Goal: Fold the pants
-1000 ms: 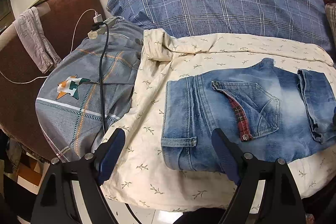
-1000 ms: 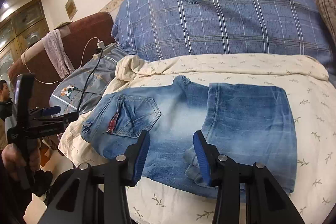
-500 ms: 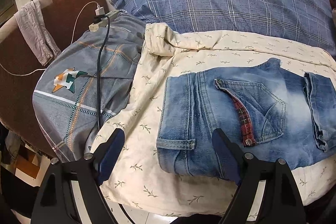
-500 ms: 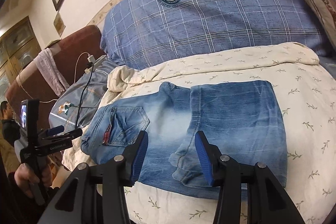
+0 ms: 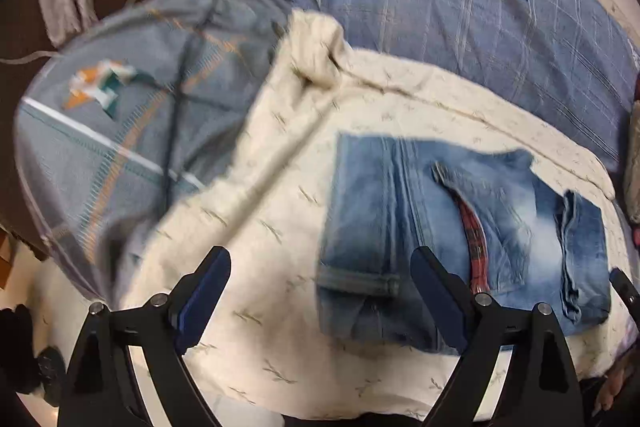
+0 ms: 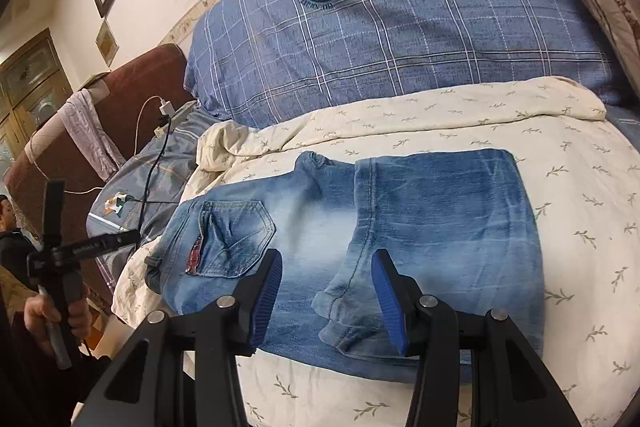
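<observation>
Blue jeans (image 6: pixel 400 219) lie folded on the cream leaf-print bedsheet (image 6: pixel 580 195), waistband and back pocket (image 6: pixel 236 235) to the left, legs doubled over on the right. My right gripper (image 6: pixel 326 299) is open and empty, hovering over the jeans' near edge by the leg hems. My left gripper (image 5: pixel 320 291) is open and empty, above the sheet at the waistband end of the jeans (image 5: pixel 440 227). It also shows far left in the right wrist view (image 6: pixel 120 239), held clear of the bed.
A big blue plaid pillow (image 6: pixel 400 39) lies behind the jeans. A grey pillow (image 5: pixel 120 131) with a black cable (image 5: pixel 180 99) over it lies left. A brown headboard (image 6: pixel 132 95) with a draped cloth stands far left. The bed's near edge runs just below the jeans.
Both grippers have drawn back and up from the jeans. The left view has swung left and is blurred by motion. The jeans have not moved.
</observation>
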The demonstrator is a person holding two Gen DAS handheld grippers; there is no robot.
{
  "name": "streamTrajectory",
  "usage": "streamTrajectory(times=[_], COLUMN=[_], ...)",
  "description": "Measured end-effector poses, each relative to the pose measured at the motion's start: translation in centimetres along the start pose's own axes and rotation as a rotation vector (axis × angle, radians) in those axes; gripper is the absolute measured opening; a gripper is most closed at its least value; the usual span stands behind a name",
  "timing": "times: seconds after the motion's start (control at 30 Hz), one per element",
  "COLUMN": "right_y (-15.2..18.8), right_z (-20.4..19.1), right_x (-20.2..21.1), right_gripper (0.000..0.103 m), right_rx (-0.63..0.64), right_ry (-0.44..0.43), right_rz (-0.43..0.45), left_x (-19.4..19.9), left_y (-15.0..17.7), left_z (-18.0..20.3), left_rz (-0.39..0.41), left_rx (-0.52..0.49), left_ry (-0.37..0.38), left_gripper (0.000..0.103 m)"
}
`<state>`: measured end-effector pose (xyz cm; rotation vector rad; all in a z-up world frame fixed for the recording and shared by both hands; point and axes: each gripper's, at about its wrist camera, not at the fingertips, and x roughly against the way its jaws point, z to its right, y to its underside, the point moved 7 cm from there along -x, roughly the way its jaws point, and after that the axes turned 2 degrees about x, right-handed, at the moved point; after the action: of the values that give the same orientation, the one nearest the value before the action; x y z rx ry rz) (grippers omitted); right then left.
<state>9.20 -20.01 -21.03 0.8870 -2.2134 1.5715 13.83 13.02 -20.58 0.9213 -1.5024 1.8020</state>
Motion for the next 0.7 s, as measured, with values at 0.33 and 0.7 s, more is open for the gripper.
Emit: streamTrajectory(times=[0.33,0.7], right_y=[0.6,0.1], right_z=[-0.4,0.1], right_x=[-1.0,-1.5], right_gripper=[0.05,0.05], right_rx=[0.045,0.018], right_ry=[0.041,0.053], right_rz=[-0.021,-0.005], left_x=[-6.5,-6.3], left_y=[1.8,0.6], left_z=[3.4,5.6], left_rz=[-0.18,-0.149], left_rx=[0.051,0.066], left_ry=[0.246,0.33], left_gripper=[0.092,0.03])
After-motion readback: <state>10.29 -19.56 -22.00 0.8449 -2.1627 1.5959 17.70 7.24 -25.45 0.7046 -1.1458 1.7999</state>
